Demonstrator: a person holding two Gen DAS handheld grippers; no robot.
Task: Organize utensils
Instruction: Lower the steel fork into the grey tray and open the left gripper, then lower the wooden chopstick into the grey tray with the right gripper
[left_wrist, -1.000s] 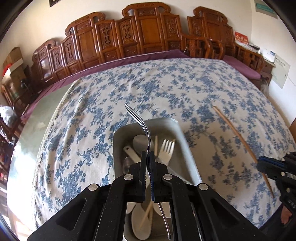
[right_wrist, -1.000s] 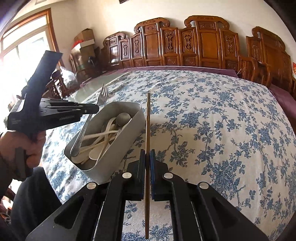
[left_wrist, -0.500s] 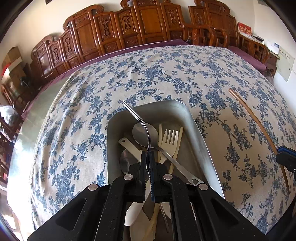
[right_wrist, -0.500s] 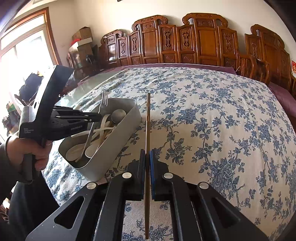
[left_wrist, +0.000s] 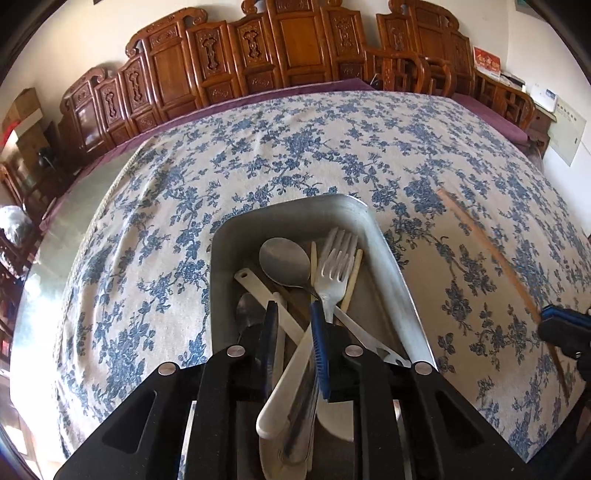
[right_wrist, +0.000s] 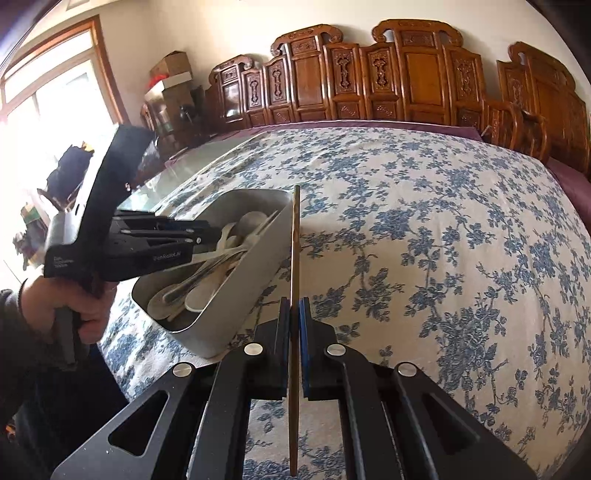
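Left gripper (left_wrist: 293, 325) sits right over the near end of the metal bin (left_wrist: 391, 254), pointing steeply down into it, and its jaws are opening; nothing's pinched between the pads now, the fork (left_wrist: 338, 269) lies loose in the bin next to the metal spoon (left_wrist: 284, 262), with the white spoons and the rest. My take on doing this bit well: let the jaws spread fully before lifting out, go straight up so a pad doesn't snag a handle and drag it over the rim; the pile's crisscrossed so it could shift. Right gripper (right_wrist: 293, 321) is clamped tight on a single wooden chopstick (right_wrist: 294, 258), which runs toward 12 o'clock in its own view, tip just beside the bin's right wall; it's tilted down over the floral counter (right_wrist: 443, 240). The person's hand (right_wrist: 79, 306) grips the left tool's handle at 9 o'clock in the right view. I'd swing the chopstick in lengthwise along the bin, not crosswise.
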